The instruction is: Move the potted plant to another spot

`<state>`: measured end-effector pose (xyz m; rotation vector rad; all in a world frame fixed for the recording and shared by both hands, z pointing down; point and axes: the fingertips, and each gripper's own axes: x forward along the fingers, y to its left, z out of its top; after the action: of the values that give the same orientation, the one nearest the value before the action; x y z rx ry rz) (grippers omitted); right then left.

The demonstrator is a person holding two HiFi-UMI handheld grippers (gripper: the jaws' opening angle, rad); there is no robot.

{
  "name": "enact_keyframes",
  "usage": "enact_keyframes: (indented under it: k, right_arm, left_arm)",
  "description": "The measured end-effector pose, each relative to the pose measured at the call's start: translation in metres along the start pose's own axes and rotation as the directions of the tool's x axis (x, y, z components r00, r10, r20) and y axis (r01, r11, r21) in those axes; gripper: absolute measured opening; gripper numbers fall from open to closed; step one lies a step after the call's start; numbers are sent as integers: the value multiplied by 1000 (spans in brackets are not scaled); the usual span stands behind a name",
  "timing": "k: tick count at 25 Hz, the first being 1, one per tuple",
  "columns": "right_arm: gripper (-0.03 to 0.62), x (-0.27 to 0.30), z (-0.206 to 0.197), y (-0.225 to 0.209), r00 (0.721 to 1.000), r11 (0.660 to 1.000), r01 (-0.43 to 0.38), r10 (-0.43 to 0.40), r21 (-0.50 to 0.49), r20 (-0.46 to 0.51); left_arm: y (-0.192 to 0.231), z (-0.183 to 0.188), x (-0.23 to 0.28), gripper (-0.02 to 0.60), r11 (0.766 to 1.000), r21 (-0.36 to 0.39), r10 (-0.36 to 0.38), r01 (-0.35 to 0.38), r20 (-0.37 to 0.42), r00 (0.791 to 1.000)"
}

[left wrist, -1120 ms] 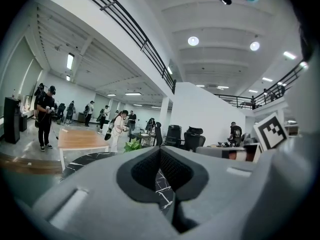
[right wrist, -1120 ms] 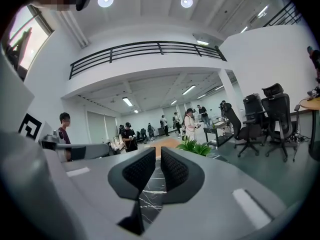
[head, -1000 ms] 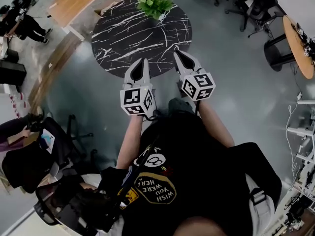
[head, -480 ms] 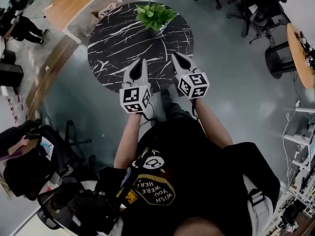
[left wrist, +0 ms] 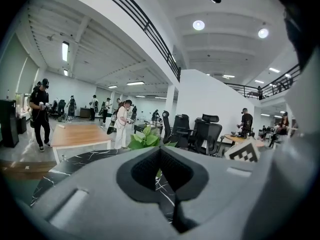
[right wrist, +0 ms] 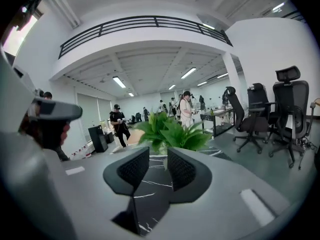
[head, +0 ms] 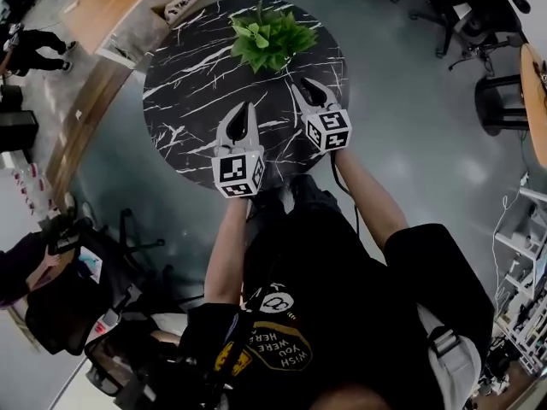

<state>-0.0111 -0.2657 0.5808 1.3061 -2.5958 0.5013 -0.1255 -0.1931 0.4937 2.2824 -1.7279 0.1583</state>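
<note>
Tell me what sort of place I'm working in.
Probably an open-plan office hall: black office chairs, a wooden desk and a mezzanine railing overhead.

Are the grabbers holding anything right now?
Nothing is held. The left gripper is shut and empty; the right gripper is opening its fingers, also empty, short of the potted plant.

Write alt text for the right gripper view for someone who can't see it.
The right tool points at a leafy green potted plant ahead on a black marble table; its jaws are opening, with nothing between them. Behind lies an open office with chairs and people standing.
</note>
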Motion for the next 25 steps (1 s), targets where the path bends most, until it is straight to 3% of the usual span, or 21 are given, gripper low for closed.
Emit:
enact_keyframes:
  k: [4, 8, 16, 25]
  right_arm:
    - [297, 69, -79, -35, 990, 998, 65, -62, 19, -125]
    - [419, 136, -123, -75, 969, 985, 161, -169, -55, -178]
    - [491, 213, -99, -98, 970, 980, 194, -200, -53, -141]
    - [494, 218, -94, -101, 960, 962, 263, -268, -70, -79]
  left_arm:
    - [22, -19, 11, 3, 1000, -28, 3, -3, -26, 1000]
    - [48, -22, 13, 3, 997, -81, 14, -14, -6, 1000]
    - [72, -14, 25, 3, 999, -31, 6, -6, -13, 1000]
    - [68, -28, 29, 3, 999, -32, -21, 19, -52, 998]
